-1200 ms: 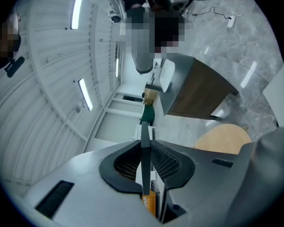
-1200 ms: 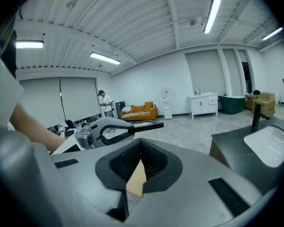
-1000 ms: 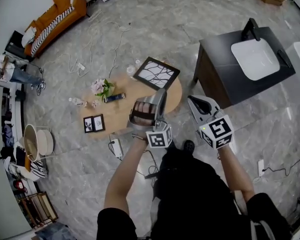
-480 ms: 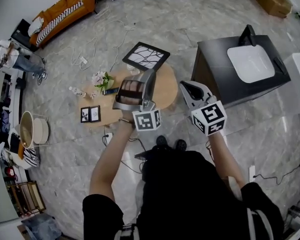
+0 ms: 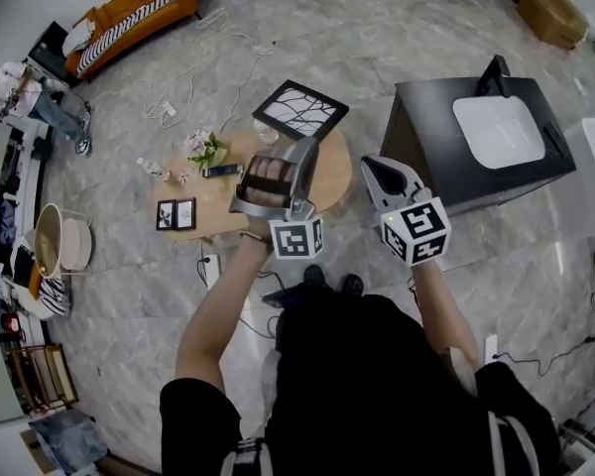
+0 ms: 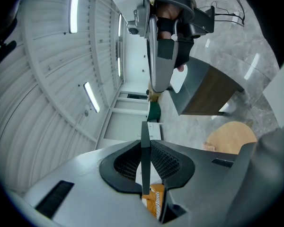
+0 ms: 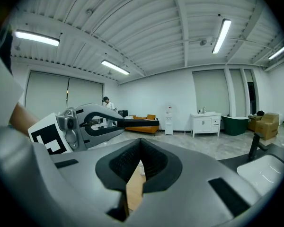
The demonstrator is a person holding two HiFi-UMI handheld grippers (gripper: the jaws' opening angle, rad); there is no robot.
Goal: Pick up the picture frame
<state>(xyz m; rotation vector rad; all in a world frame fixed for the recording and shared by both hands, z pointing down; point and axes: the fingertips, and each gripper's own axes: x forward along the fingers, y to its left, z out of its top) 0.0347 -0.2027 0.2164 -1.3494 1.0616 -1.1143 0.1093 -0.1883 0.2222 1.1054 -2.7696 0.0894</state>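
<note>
My left gripper [image 5: 294, 163] is shut on a small picture frame [image 5: 267, 179] with a brownish picture, held above the round wooden table [image 5: 333, 175]. In the left gripper view the frame [image 6: 145, 161] shows edge-on as a thin dark strip pinched between the pads. My right gripper [image 5: 371, 168] hangs beside it to the right, shut and empty; its pads meet in the right gripper view [image 7: 141, 144]. From there the left gripper [image 7: 157, 123] holds the frame [image 7: 138, 123] level. A large black frame with a branch pattern [image 5: 300, 110] lies at the table's far edge, and a small double frame [image 5: 176, 214] lies on its left side.
Flowers [image 5: 203, 150], a dark remote [image 5: 221, 171] and a small bottle [image 5: 151, 172] lie on the table. A dark cabinet with a white sink [image 5: 496, 132] stands to the right. Cables [image 5: 228, 67] trail over the marble floor; an orange sofa [image 5: 129, 16] is far left.
Both grippers have risen a little above the table. The left one still grips the picture frame, and the right one has stayed shut.
</note>
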